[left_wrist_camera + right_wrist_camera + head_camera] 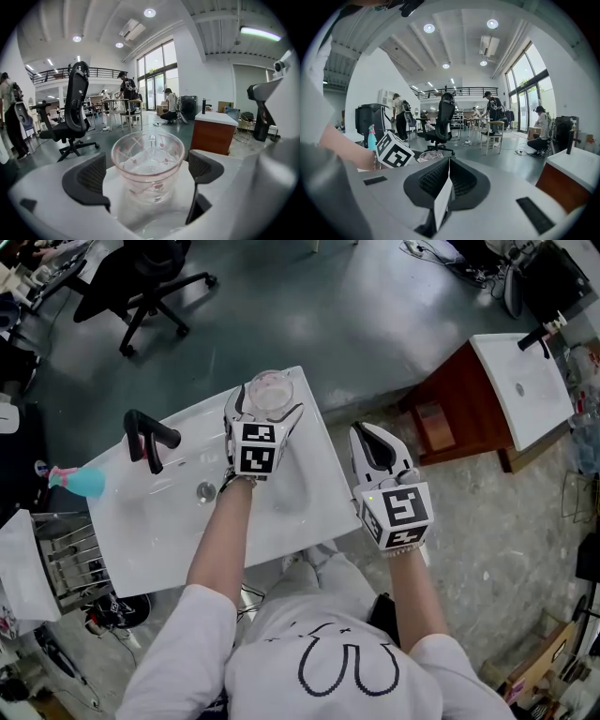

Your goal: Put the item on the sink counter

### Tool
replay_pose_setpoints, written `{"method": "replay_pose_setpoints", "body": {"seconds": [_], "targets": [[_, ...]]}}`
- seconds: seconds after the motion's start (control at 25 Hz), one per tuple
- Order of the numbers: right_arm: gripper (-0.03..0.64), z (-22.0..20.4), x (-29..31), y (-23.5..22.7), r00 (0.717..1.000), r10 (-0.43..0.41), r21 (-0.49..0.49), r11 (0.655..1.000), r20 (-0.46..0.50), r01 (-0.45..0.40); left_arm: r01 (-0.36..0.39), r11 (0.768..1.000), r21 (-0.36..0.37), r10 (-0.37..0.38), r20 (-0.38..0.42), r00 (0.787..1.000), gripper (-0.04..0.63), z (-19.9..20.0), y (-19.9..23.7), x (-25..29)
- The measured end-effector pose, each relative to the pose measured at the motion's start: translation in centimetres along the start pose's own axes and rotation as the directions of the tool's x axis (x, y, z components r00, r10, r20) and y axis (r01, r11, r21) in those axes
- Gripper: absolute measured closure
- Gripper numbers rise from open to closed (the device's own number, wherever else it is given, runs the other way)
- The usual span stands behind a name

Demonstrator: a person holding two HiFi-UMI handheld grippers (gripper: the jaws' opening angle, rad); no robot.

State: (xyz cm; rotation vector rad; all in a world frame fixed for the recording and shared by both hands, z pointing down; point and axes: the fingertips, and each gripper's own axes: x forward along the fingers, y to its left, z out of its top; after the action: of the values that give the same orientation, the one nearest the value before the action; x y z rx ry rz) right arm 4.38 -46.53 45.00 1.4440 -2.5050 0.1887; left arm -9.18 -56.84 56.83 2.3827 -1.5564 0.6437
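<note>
Glass [270, 393] [149, 161]: stands upright on the white worktop [314, 507], at the far edge, on the side of the basin [178, 507] opposite the tap [145, 439]. It is clear with a pink pattern, and looks empty.

Left gripper [269, 403] [147, 177]: reaches over the worktop, well to the right of the tap, with the glass between its fingers [91, 178]. The fingers stand wide. In the left gripper view a gap shows on each side between pad and glass; neither pad presses on it. The glass bears on the worktop, not on the gripper.

Right gripper [370, 439] [447, 180]: held off the worktop's edge on the side farthest from the tap, over the floor [469, 549]. Its fingers [461, 180] are closed against each other with nothing between them. The right gripper view shows the left gripper's marker cube [393, 150] with the glass rim [429, 156] just beside it.

Other items: a drain [205, 490] lies in the basin just below the tap. A teal spray bottle [80, 482] sits at the worktop's end beyond the tap. A black chair [141, 287] stands on the floor, well behind the tap.
</note>
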Motion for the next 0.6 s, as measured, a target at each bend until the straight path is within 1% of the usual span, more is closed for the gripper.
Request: {"method": "replay_pose_setpoints", "body": {"seconds": [0.12, 0.24, 0.4, 0.56, 0.6], "targets": [[0.588, 0.4, -0.8, 1.1, 1.000, 0.001, 0.002, 1.000, 0.012, -0.001, 0.012, 1.000, 0.008, -0.012, 0.030, 0.999, 0.071, 1.0, -0.4, -1.8], [0.588, 1.1, -1.9, 2.5, 1.000, 0.000, -0.005, 1.000, 0.023, 0.000, 0.035, 0.998, 0.050, -0.037, 0.047, 0.998, 0.072, 1.7, -1.0, -4.0], [0.588, 2.4, -3.7, 4.2, 0.999, -0.010, -0.014, 1.000, 0.044, 0.011, 0.069, 0.994, 0.085, -0.075, 0.076, 0.994, 0.074, 3.0, -2.0, -7.7], [0.588, 3.7, -5.6, 5.9, 0.997, -0.024, -0.032, 0.999, 0.068, 0.026, 0.089, 0.993, 0.083, -0.100, 0.148, 0.984, 0.074, 4.7, -2.6, -12.0], [0.588, 4.1, -6.1, 6.5, 0.997, -0.024, -0.038, 0.999, 0.075, 0.027, 0.088, 0.992, 0.091, -0.102, 0.159, 0.982, 0.074, 4.9, -2.6, -13.1]]}}
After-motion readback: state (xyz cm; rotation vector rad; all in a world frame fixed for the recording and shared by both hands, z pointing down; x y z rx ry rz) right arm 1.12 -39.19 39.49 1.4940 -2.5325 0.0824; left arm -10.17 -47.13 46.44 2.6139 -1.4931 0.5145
